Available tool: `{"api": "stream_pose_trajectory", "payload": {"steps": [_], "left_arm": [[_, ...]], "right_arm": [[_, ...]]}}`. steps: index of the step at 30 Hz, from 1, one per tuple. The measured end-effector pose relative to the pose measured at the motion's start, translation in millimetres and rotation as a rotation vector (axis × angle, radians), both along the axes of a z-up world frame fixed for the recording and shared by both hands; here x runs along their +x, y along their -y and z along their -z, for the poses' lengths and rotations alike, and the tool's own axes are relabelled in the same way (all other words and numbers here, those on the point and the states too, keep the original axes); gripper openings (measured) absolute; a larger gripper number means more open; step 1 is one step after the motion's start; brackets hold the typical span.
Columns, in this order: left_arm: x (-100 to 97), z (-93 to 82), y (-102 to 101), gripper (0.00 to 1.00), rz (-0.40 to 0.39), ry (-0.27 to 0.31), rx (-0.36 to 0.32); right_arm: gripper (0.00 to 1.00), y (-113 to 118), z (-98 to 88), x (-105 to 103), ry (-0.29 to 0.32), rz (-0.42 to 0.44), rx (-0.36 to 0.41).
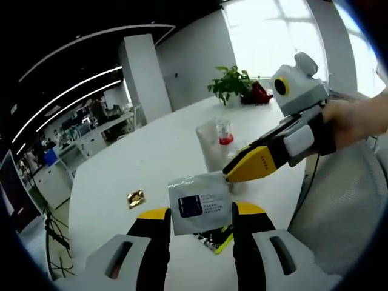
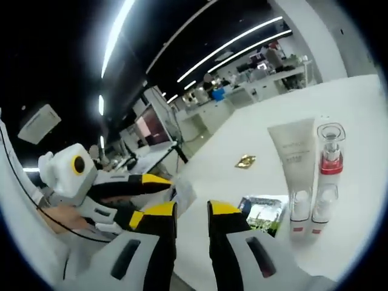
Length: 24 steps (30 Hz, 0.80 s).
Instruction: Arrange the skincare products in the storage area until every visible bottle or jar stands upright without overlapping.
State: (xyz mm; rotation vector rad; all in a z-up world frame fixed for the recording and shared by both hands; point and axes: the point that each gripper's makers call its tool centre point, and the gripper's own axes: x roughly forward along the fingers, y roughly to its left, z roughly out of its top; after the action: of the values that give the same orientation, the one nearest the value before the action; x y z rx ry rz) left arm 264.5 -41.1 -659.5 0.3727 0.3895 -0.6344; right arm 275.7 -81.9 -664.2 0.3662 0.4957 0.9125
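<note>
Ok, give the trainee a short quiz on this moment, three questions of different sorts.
1. True or false: the white tube and the red-banded bottle lie side by side on the table.
2. What sits between the left gripper's jaws? A) gold wrapper B) white sachet C) plant
3. Fill in: the small item lying alone on the table is a ___ wrapper.

Key: 1 true. 2 B, the white sachet. 3 gold.
</note>
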Motion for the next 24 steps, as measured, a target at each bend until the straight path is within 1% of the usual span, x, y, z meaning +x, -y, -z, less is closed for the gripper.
{"api": "stream_pose_trajectory", "payload": {"steps": [4, 5, 7, 8, 9, 10, 11, 12, 14, 17, 18, 19, 20, 21, 22, 23, 24], "left_arm": [[-2.5, -2.2, 5, 0.40, 0.014, 0.004, -0.006], [-2.6, -2.0, 5, 0.40, 0.015, 0.004, -0.005], [-2.1, -0.1, 4, 0.39, 0.009, -0.004, -0.007], [-1.7, 0.4, 4, 0.39, 0.007, -0.008, -0.015], [-1.2, 2.0, 4, 0.40, 0.003, -0.021, -0.031], [-1.1, 1.9, 3, 0.39, 0.000, -0.021, -0.034], [-1.4, 2.1, 3, 0.39, 0.001, -0.026, -0.045], [-2.2, 2.0, 4, 0.39, -0.002, -0.037, -0.057], [-2.7, 3.1, 4, 0.39, 0.002, -0.045, -0.066], [-3.7, 6.8, 3, 0.40, 0.009, -0.064, -0.084], [-5.0, 7.5, 4, 0.41, 0.007, -0.080, -0.110], [-8.3, 9.5, 6, 0.42, 0.019, -0.115, -0.155], [-11.0, 13.1, 3, 0.44, 0.022, -0.152, -0.182], [-14.9, 18.5, 2, 0.47, 0.012, -0.216, -0.228], [-16.4, 21.0, 0, 0.52, 0.002, -0.245, -0.255], [-16.4, 23.6, -5, 0.54, -0.013, -0.280, -0.320], [-17.1, 28.2, -10, 0.54, -0.019, -0.312, -0.338]], "right_arm": [[0.09, -3, 0.7, 1, -0.010, 0.001, 0.014], [0.06, -3, 0.5, 1, -0.012, 0.000, 0.016], [0.05, -3, 0.5, 1, -0.023, 0.004, 0.028], [0.02, -3, 0.0, 1, -0.026, 0.005, 0.036], [0.01, -4, -2.9, 1, -0.029, -0.001, 0.065], [0.01, -4, -6.4, 0, -0.056, 0.005, 0.111], [0.01, -3, -6.9, 0, -0.065, 0.007, 0.123], [0.01, -4, -6.8, -1, -0.080, 0.001, 0.133], [0.01, -3, -3.8, 1, -0.079, 0.003, 0.120], [0.01, -6, -4.6, -4, -0.097, -0.012, 0.121], [0.01, -6, -3.5, -4, -0.096, -0.015, 0.111], [0.01, -5, -2.1, -4, -0.094, -0.020, 0.098], [0.01, -5, -1.2, -4, -0.094, -0.024, 0.090], [0.01, -6, -0.8, -4, -0.098, -0.026, 0.087], [0.01, -8, -0.1, -4, -0.104, -0.033, 0.085], [0.01, -11, 0.8, -6, -0.108, -0.045, 0.073], [0.01, -14, 2.6, -7, -0.112, -0.059, 0.061]]}}
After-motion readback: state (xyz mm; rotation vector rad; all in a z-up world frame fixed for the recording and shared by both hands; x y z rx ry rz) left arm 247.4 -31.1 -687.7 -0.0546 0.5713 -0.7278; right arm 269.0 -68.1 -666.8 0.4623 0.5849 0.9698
